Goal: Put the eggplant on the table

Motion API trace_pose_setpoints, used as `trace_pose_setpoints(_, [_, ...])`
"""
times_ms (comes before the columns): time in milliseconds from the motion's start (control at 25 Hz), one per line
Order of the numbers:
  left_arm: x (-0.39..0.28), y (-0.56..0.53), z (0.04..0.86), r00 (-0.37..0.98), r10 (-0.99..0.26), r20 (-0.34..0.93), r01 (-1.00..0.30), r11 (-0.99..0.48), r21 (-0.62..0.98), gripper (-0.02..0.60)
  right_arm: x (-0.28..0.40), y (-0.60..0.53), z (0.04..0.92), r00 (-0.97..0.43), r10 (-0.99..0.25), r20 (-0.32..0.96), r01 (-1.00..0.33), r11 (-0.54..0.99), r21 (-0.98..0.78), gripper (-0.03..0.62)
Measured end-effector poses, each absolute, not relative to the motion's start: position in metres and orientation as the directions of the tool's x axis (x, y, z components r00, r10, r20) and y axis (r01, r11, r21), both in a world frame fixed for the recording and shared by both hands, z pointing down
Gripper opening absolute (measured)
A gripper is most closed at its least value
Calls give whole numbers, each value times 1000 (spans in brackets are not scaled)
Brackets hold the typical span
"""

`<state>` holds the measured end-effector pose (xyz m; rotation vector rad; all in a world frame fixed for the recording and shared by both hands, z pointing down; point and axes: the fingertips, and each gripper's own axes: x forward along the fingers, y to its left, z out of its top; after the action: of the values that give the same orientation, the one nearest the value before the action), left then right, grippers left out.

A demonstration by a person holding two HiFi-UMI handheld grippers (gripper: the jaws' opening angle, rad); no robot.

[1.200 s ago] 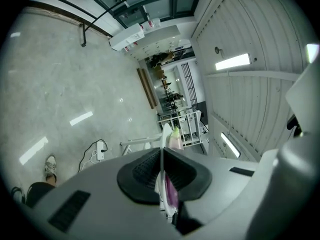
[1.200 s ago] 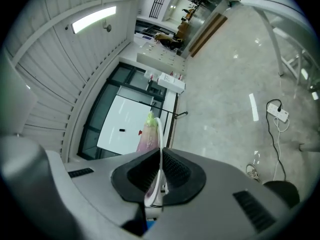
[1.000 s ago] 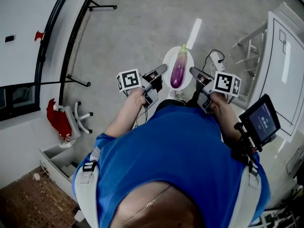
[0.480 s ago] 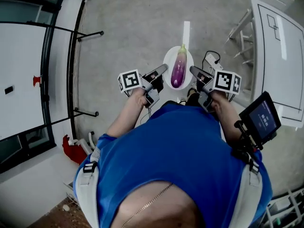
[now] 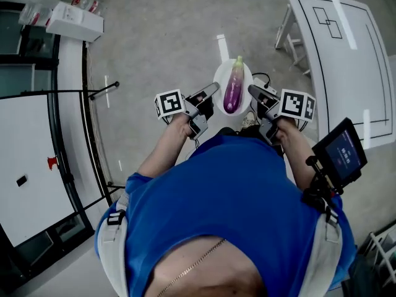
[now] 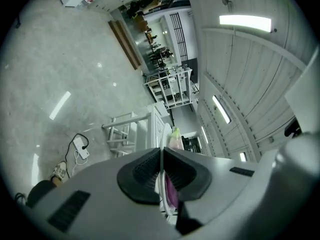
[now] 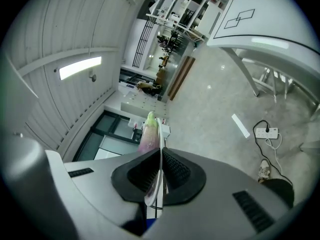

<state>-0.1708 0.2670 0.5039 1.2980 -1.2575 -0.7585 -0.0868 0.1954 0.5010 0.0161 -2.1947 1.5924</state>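
Note:
A purple eggplant (image 5: pixel 232 90) with a green stem lies lengthwise on a white plate (image 5: pixel 218 80) held in the air in front of the person. My left gripper (image 5: pixel 214 90) is shut on the plate's left rim and my right gripper (image 5: pixel 251 91) is shut on its right rim. In the left gripper view the plate's thin edge (image 6: pixel 161 143) runs between the closed pads, with the eggplant (image 6: pixel 175 140) behind it. The right gripper view shows the plate edge (image 7: pixel 159 144) pinched likewise and the eggplant (image 7: pixel 149 131) beyond. A white table (image 5: pixel 346 60) with black line markings stands at the right.
A power strip and cable (image 5: pixel 266 89) lie on the grey floor under the plate. A small screen (image 5: pixel 339 153) is mounted by the person's right arm. Glass partitions (image 5: pixel 37 184) line the left, with a white box (image 5: pixel 74 21) at the upper left.
The person has turned: the white table has swung further into view at the upper right and the floor has shifted. Both grippers and the plate keep the same place in front of the body.

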Motion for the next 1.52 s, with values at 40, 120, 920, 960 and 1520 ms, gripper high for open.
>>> trace_pose_setpoints(40, [-168, 277, 504, 202, -949, 241, -227, 194, 954, 25, -85, 204, 501, -903, 260, 343, -244, 347, -905, 12])
trace_pose_setpoints(120, [-155, 321, 503, 65, -967, 247, -203, 229, 952, 25, -84, 237, 501, -857, 387, 340, -192, 373, -908, 12])
trace_pose_setpoints(920, [-198, 197, 509, 455, -843, 289, -324, 146, 935, 25, -99, 150, 513, -939, 25, 342, -328, 226, -917, 12])
trace_pose_setpoints(960, [-201, 190, 511, 493, -820, 291, -331, 133, 934, 25, -101, 147, 515, -939, -18, 344, -340, 210, -917, 12])
trace_pose_setpoints(1520, [-185, 94, 521, 760, -588, 275, -342, -2, 940, 25, -74, 90, 523, -856, -366, 366, -419, 74, -905, 12])
